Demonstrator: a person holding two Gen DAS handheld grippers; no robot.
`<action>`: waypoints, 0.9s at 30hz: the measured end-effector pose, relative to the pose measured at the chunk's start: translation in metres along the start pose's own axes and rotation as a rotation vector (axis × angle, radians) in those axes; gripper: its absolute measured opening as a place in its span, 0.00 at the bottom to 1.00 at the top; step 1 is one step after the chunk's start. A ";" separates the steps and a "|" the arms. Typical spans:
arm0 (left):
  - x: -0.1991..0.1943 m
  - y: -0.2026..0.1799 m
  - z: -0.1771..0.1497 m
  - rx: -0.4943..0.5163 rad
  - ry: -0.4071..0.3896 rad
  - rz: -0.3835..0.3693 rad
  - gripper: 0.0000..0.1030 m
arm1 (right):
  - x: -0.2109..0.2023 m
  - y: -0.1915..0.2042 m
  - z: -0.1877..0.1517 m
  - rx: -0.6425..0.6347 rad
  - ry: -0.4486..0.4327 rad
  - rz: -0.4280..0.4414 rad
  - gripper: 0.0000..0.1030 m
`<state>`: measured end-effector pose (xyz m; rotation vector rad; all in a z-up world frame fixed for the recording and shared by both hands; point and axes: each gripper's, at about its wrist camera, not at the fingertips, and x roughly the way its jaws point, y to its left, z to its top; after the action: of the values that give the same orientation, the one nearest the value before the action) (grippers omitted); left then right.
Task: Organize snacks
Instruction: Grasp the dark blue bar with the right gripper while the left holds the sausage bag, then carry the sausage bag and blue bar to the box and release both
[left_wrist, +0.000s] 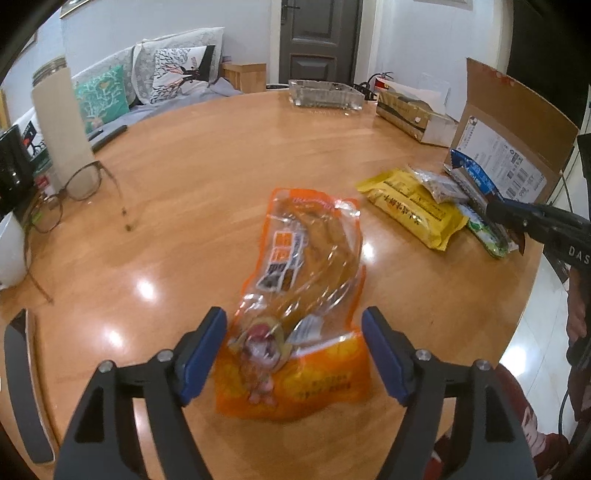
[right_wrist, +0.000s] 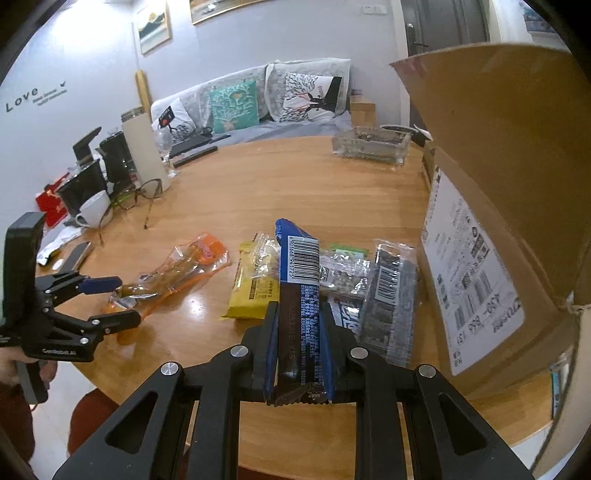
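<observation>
An orange and clear snack pouch (left_wrist: 299, 295) lies on the round wooden table (left_wrist: 207, 158). My left gripper (left_wrist: 293, 328) is open with its jaws on either side of the pouch's near end. It also shows in the right wrist view (right_wrist: 118, 302), at the pouch (right_wrist: 177, 269). My right gripper (right_wrist: 299, 314) is shut on a dark blue snack bar (right_wrist: 299, 280), held above a pile of snacks: a yellow packet (right_wrist: 255, 284), a clear packet (right_wrist: 343, 273) and a dark packet (right_wrist: 391, 299). In the left wrist view the right gripper (left_wrist: 495, 210) holds the bar (left_wrist: 472, 173) beside the yellow packet (left_wrist: 413, 206).
An open cardboard box (right_wrist: 491, 206) stands at the table's right, also in the left wrist view (left_wrist: 509, 147). A glass tray (left_wrist: 325, 94) and a tissue box (left_wrist: 413, 114) sit at the back. Glasses (left_wrist: 70, 188), a white cup (right_wrist: 96, 210) and a tall canister (left_wrist: 62, 122) stand at the left.
</observation>
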<state>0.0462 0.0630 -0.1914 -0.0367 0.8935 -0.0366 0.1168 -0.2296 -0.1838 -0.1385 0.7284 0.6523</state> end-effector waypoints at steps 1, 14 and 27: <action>0.003 -0.001 0.003 0.005 0.002 0.006 0.71 | 0.001 -0.001 0.000 0.005 0.001 0.005 0.15; 0.004 -0.007 0.006 0.022 -0.003 0.033 0.60 | 0.000 -0.006 0.000 0.013 0.000 0.013 0.15; -0.032 -0.009 0.024 0.042 -0.097 0.045 0.58 | -0.019 0.021 0.027 -0.065 -0.040 0.052 0.15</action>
<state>0.0442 0.0558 -0.1512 0.0211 0.7965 -0.0115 0.1096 -0.2135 -0.1492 -0.1661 0.6742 0.7267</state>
